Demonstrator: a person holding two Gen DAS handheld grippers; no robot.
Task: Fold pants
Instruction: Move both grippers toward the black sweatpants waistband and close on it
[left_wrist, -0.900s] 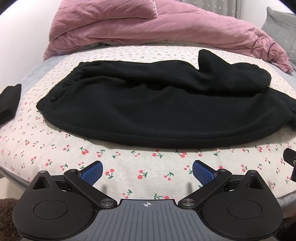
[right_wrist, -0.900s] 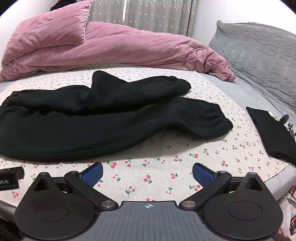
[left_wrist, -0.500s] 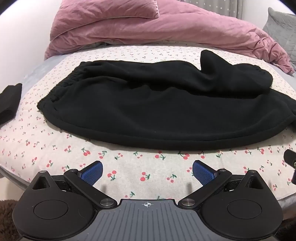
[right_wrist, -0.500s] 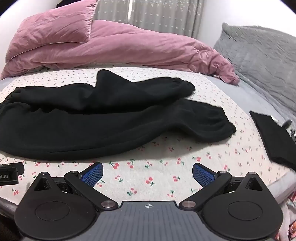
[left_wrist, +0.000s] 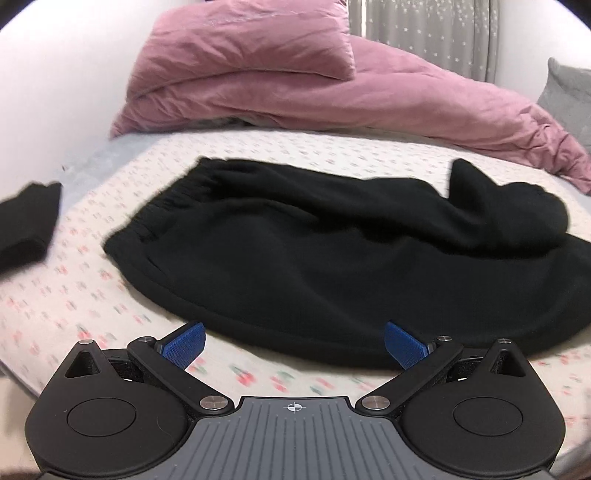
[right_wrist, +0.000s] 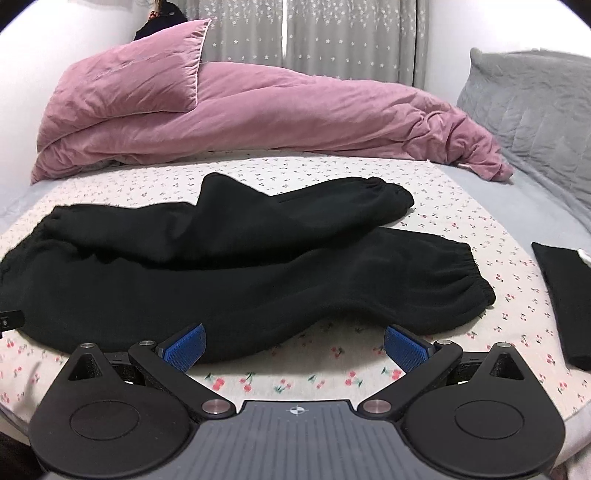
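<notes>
A pair of black fleece sweatpants (left_wrist: 332, 258) lies flat across the middle of the bed, its matte, slightly fuzzy cloth spread over a white cotton sheet printed with small red cherries (right_wrist: 461, 221). In the left wrist view the gathered elastic waistband (left_wrist: 173, 206) sits at about 10 o'clock; in the right wrist view the two cuffed legs run out toward 3 o'clock, the upper leg (right_wrist: 332, 199) rumpled into a soft peak and lying partly over the lower one (right_wrist: 406, 266).

The left gripper (left_wrist: 293, 341) has its jaws spread wide with nothing between them — its ribbed blue pads (left_wrist: 184, 341) sit just at the near hem of the pants. The right gripper (right_wrist: 295, 345) is equally wide and empty, poised at the near edge of the lower leg.

At 12 o'clock a crumpled pink velvety duvet (right_wrist: 277, 118) is heaped along the far side, with a matching pink pillow (right_wrist: 136, 81) on top. A quilted grey cushion (right_wrist: 535, 103) stands at 2 o'clock. A flat folded black cloth (right_wrist: 565, 295) lies at 3 o'clock in the right view — another dark folded piece (left_wrist: 26, 225) at 9 o'clock in the left.
</notes>
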